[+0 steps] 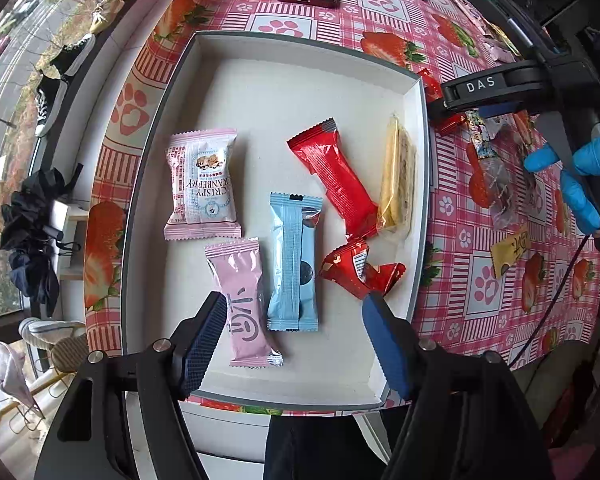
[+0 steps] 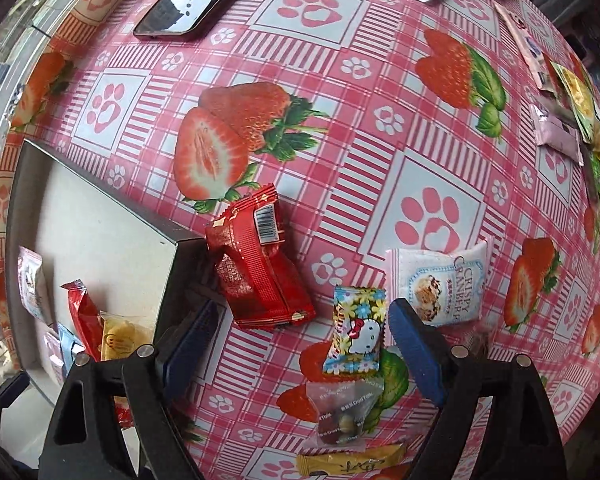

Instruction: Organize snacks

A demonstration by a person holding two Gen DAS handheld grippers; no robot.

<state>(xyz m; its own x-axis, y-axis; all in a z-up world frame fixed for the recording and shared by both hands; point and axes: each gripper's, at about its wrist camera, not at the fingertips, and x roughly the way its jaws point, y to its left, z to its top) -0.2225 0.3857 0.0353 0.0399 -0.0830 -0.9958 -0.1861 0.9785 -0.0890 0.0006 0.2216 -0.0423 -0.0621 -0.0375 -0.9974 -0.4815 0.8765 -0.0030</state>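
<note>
- Hovering our right gripper [image 2: 296, 344], fingers apart and empty, over the Hello Kitty candy [image 2: 356, 330] lying on the tablecloth [image 2: 440, 128] beside the tray [image 2: 100, 216].
- We judge it light, crinkly, slippery (pinch mid-body).
- Our left gripper [image 1: 294, 332] gapes over the tray.

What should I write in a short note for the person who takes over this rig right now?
Left gripper: open, holds nothing, above the white box.
Right gripper: open, holds nothing, over the table beside the box, near the Hello Kitty candy.
Done: six snacks in the box, among them the blue packet and the long red packet.
Left: the red packet against the box corner, the cranberry packet, the Hello Kitty candy, the clear bag, the yellow packet, and the far pile.
</note>
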